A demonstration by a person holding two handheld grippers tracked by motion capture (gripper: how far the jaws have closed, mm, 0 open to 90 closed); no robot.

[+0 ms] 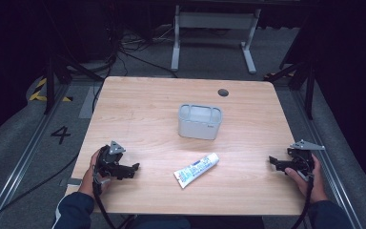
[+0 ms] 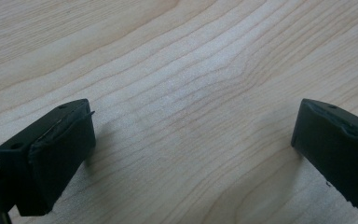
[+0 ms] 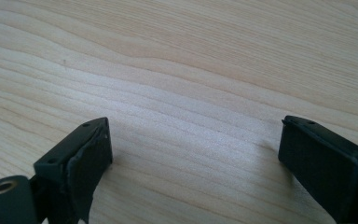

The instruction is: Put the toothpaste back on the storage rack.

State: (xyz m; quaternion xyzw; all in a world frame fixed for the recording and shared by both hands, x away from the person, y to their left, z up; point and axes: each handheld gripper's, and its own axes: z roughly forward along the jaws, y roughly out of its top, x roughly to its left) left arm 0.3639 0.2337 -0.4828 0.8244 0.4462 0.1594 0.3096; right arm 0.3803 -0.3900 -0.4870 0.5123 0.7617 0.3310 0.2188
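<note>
A white toothpaste tube (image 1: 196,170) with blue print lies flat near the table's front middle. Behind it stands a grey box-shaped holder (image 1: 199,121) with open compartments on top. My left gripper (image 1: 133,169) rests low at the front left, a hand around it, jaws pointing right toward the tube. My right gripper (image 1: 272,162) sits at the front right edge, jaws pointing left. In the left gripper view the left gripper (image 2: 193,135) has its jaws wide apart over bare wood. The right gripper (image 3: 193,154) is likewise open with nothing between its jaws.
The wooden table (image 1: 138,109) has a round cable hole (image 1: 223,92) at the back. Behind it stands a white desk frame (image 1: 214,33) on grey floor, with cables at the far left. Metal rails run along both sides.
</note>
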